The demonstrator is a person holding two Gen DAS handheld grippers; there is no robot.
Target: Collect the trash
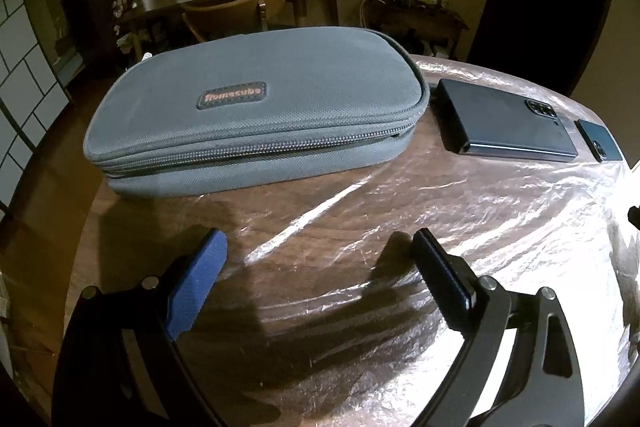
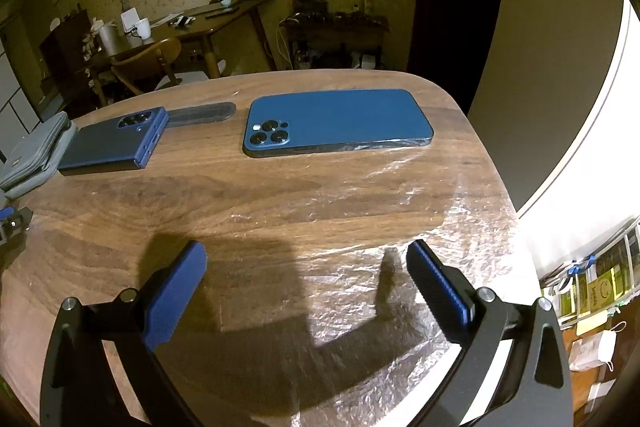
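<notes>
A sheet of clear crinkled plastic wrap point(image 1: 460, 195) lies flat on the wooden table point(image 1: 120, 227); it also shows in the right wrist view point(image 2: 400, 227) over the table's right side. My left gripper point(image 1: 320, 243) is open and empty, just above the wrap's near part. My right gripper point(image 2: 306, 253) is open and empty, above the wrap near the table's front edge. No other loose trash shows.
A grey zipped pouch point(image 1: 256, 115) lies at the table's back left. A dark folded phone point(image 1: 504, 123) lies right of it, also in the right wrist view point(image 2: 116, 143). A blue phone point(image 2: 340, 123) lies face down further right. A dark flat strip point(image 2: 200, 113) lies behind.
</notes>
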